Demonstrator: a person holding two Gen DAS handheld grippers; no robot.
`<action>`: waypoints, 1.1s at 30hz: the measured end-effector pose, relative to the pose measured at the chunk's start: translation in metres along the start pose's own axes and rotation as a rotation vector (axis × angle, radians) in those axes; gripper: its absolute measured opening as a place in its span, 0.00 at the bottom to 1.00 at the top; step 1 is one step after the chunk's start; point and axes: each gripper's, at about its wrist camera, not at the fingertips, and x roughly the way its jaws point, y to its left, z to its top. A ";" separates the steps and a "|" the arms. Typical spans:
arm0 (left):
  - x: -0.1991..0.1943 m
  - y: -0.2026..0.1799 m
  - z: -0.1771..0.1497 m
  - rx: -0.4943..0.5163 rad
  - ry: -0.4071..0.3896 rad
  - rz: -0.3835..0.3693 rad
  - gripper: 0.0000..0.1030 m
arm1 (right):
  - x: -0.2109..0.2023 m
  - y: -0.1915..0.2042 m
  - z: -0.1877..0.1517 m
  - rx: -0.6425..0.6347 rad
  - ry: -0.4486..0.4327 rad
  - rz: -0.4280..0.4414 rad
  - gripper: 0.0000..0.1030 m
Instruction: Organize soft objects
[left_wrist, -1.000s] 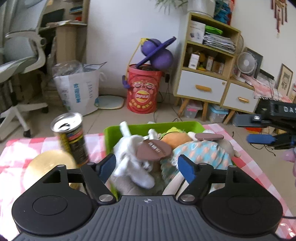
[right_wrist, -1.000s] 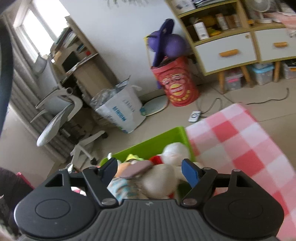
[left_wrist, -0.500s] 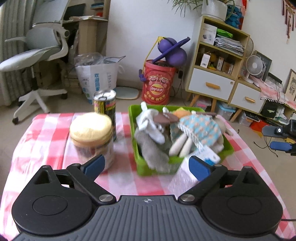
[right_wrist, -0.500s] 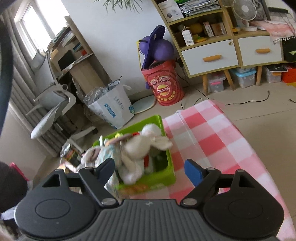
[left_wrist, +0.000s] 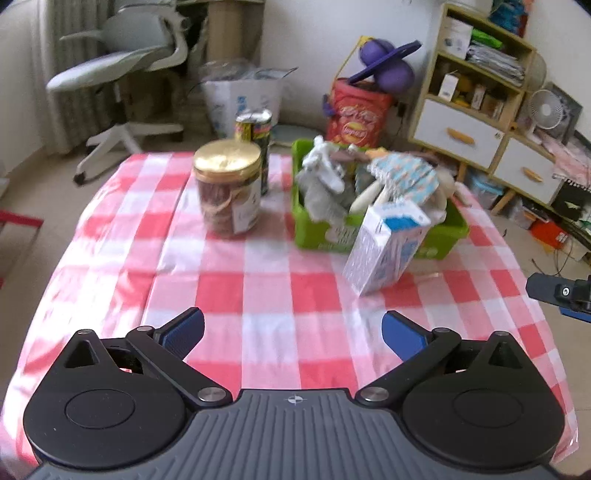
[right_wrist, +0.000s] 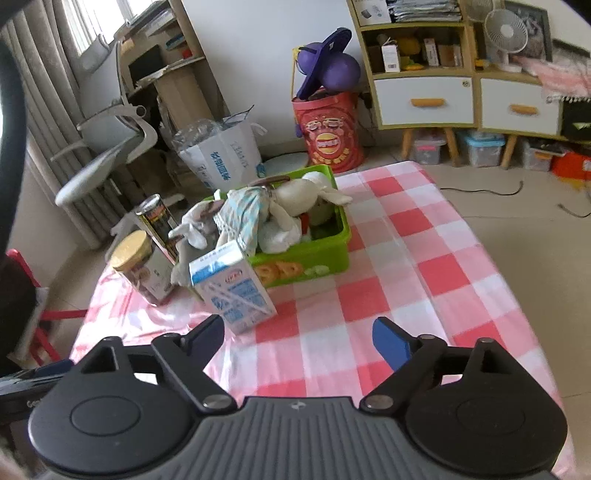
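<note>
A green basket (left_wrist: 321, 232) (right_wrist: 306, 262) stands on the far half of the red-and-white checked table (left_wrist: 266, 295). Soft toys fill it: a grey-white plush (left_wrist: 321, 181), a doll in a blue dress (left_wrist: 399, 173) (right_wrist: 240, 214) and a cream plush (right_wrist: 299, 195). My left gripper (left_wrist: 291, 326) hovers over the near part of the cloth, well short of the basket. Its jaws are opening and hold nothing. My right gripper (right_wrist: 298, 332) also hangs back from the basket, its jaws opening with nothing between them.
A blue-and-white milk carton (left_wrist: 384, 247) (right_wrist: 232, 288) leans against the basket's near side. Left of the basket stand a gold-lidded jar (left_wrist: 227, 192) and a can (left_wrist: 255, 129). An office chair, a paper bag, a red bucket and a cabinet stand beyond the table.
Both grippers have drawn back from the basket towards the near edge of the table, and their jaws have spread wider. The toys lie in the basket as before.
</note>
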 end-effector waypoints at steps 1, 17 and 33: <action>-0.002 -0.001 -0.003 -0.004 0.014 0.009 0.95 | -0.003 0.002 -0.003 -0.005 -0.006 -0.008 0.68; -0.017 -0.032 -0.022 0.070 0.056 0.104 0.95 | -0.016 0.024 -0.021 -0.063 0.041 -0.089 0.75; -0.018 -0.039 -0.022 0.077 0.041 0.095 0.95 | -0.014 0.025 -0.024 -0.071 0.057 -0.098 0.76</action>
